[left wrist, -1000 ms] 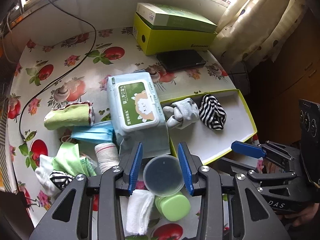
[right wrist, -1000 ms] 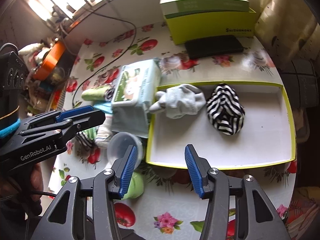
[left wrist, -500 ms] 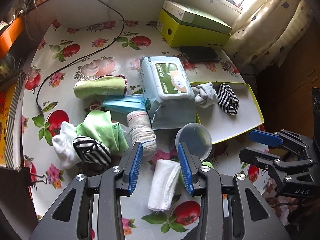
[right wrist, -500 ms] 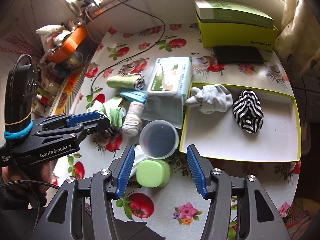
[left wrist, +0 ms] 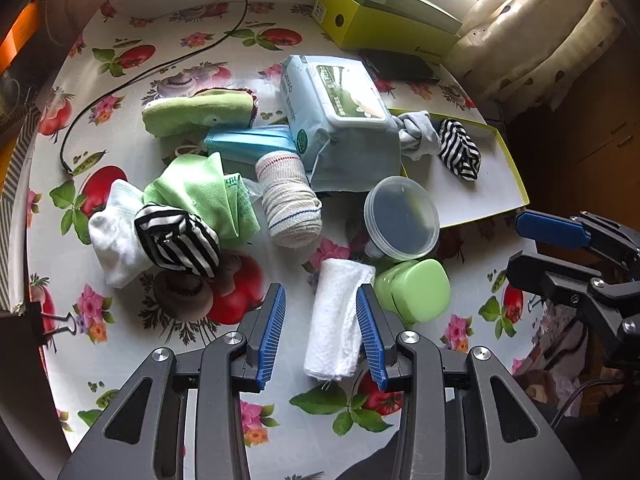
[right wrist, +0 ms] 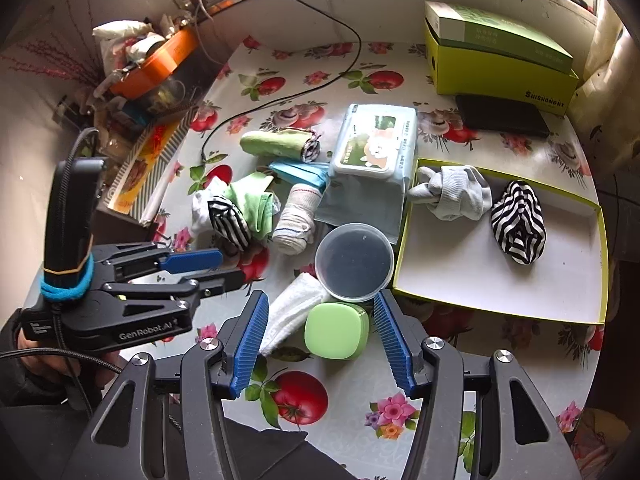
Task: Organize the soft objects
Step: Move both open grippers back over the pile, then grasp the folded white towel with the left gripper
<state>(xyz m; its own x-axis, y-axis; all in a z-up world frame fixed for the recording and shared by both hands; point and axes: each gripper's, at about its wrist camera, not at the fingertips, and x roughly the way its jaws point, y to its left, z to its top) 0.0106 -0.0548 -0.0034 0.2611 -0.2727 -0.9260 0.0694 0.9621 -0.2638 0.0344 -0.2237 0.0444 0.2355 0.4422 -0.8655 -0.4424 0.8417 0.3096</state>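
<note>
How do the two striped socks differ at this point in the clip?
The striped sock in the tray lies alone on bare white floor of the yellow-rimmed tray; the striped sock on the table sits outside it, bunched against a green cloth and a white sock. Both are balled up, black-and-white.

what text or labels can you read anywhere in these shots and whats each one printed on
"GenRobot.AI": on the body of the left gripper, seen from the right wrist.
"SHISHONGNX": roughly, on the side of the yellow-green box; the letters are small, so the spelling is uncertain.
Wet wipes pack: printed characters around a cartoon animal, too small to read.
Green box on top: pale print, blurred, unreadable.
Barcode label on that box's end in the left wrist view: unreadable.
</note>
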